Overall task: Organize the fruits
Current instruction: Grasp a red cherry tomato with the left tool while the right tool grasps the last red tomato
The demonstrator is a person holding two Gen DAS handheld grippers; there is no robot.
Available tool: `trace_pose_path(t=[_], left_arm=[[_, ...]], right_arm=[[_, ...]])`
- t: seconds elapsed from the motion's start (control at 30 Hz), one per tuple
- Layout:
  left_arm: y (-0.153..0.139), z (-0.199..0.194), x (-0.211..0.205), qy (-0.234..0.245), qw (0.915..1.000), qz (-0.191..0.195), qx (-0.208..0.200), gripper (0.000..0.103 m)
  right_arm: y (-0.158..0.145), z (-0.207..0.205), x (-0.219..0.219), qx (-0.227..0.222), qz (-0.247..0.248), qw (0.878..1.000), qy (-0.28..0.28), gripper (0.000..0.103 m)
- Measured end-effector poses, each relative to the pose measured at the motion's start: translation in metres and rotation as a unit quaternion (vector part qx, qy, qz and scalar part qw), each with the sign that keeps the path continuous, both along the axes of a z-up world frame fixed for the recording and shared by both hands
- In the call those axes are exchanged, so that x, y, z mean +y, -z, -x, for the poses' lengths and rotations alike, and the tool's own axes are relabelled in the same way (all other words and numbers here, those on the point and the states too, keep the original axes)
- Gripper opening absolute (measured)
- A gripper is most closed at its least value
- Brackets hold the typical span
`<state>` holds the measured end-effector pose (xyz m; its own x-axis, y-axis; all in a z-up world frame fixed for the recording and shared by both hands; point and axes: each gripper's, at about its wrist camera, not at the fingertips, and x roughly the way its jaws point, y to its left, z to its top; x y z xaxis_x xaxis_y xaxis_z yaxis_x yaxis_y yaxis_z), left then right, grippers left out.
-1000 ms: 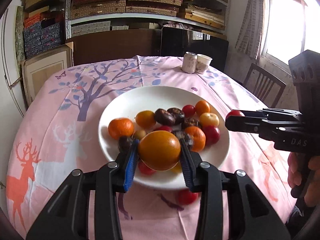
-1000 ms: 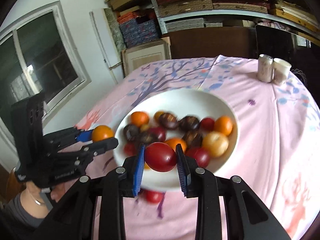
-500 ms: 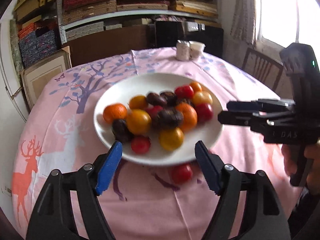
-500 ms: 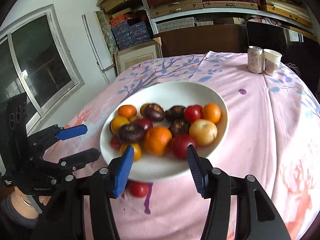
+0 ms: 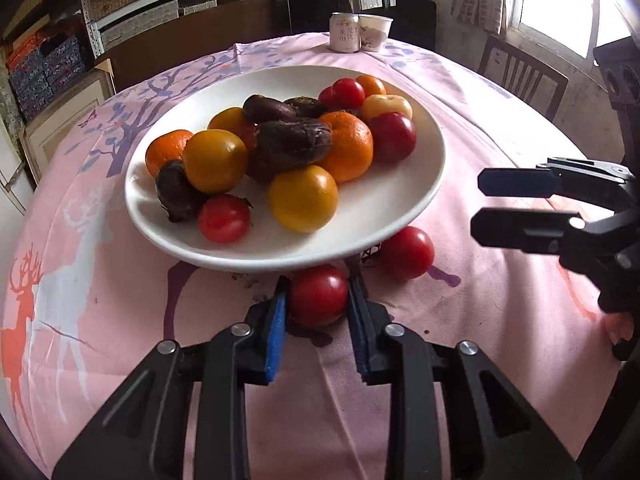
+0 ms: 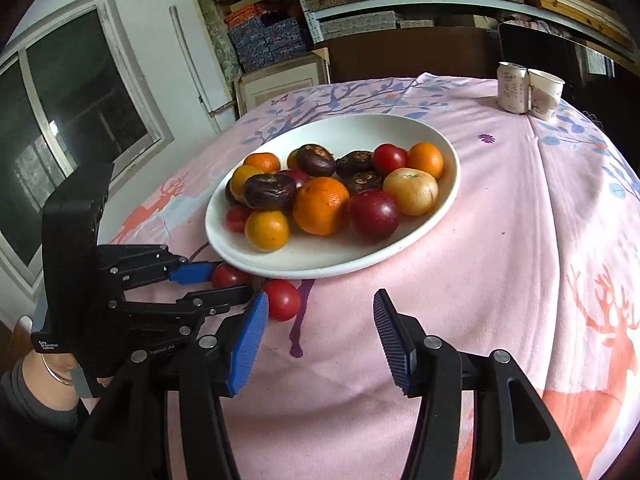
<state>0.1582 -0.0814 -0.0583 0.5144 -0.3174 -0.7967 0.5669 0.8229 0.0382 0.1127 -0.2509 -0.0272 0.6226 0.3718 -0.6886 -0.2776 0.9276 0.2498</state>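
While your left gripper [image 5: 317, 300] points down at the pink tablecloth [image 5: 120, 300], the left wrist view shows its blue pads clenched on a red tomato [image 5: 318, 295] lying on the cloth just before the near rim of the white plate [image 5: 424, 184]. Its jaws have just closed; half a second ago they stood wide with nothing between them, and a second ago they carried an orange fruit over the plate. A second red tomato [image 5: 407, 253] lies on the cloth beside the rim, to the right. Your right gripper [image 5: 478, 204] shows at the right edge, jaws apart. The can [image 5: 344, 33] by the paper cup [image 5: 375, 33] bears print too small to read.

Right wrist view: your right gripper [image 6: 318, 320] is released, pads apart over bare cloth, holding nothing. A second ago they gripped a dark red fruit, which now lies on the plate [image 6: 448, 208] as the plum [image 6: 374, 213]. The loose tomato [image 6: 282, 299] sits just past the left pad. Your left gripper [image 6: 224, 280] holds its tomato [image 6: 227, 275] against the rim. Its body carries small white lettering, blurred; I cannot read it with confidence.
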Motion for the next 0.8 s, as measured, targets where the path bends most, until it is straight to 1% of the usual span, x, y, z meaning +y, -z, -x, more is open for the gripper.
trace_pose_path(t=[0.1,0.27,0.37,0.4,0.43,0.47,0.5,0.6,0.8], left_arm=[[-0.003,0.003,0.005,-0.014,0.9999,0.002,-0.002,0.027],[-0.009,0.008,0.015,-0.040,0.9991,-0.004,-0.013,0.027],[-0.011,0.013,0.021,-0.047,0.9988,-0.002,-0.016,0.027],[-0.012,0.013,0.023,-0.049,0.9987,-0.002,-0.016,0.027],[-0.012,0.014,0.026,-0.051,0.9986,0.000,-0.015,0.027],[-0.012,0.015,0.028,-0.053,0.9985,0.003,-0.015,0.027],[-0.012,0.015,0.030,-0.055,0.9984,0.004,-0.014,0.027],[-0.013,0.017,0.035,-0.058,0.9982,0.009,-0.014,0.027],[-0.018,0.023,0.038,-0.058,0.9979,0.022,-0.018,0.027]], right_arm=[[0.001,-0.002,0.017,0.005,0.025,0.999,-0.026,0.055],[0.006,-0.013,0.041,0.020,0.059,0.997,-0.035,0.055],[0.015,-0.023,0.053,0.042,0.076,0.996,-0.034,0.053],[0.018,-0.027,0.055,0.048,0.078,0.995,-0.032,0.048],[0.020,-0.030,0.056,0.052,0.079,0.995,-0.029,0.038],[0.020,-0.029,0.056,0.047,0.078,0.996,-0.025,0.029],[0.018,-0.029,0.054,0.048,0.063,0.996,-0.028,0.028],[0.015,-0.021,0.052,0.037,0.062,0.997,-0.025,0.028],[0.005,-0.003,0.033,0.033,0.032,0.999,-0.027,0.028]])
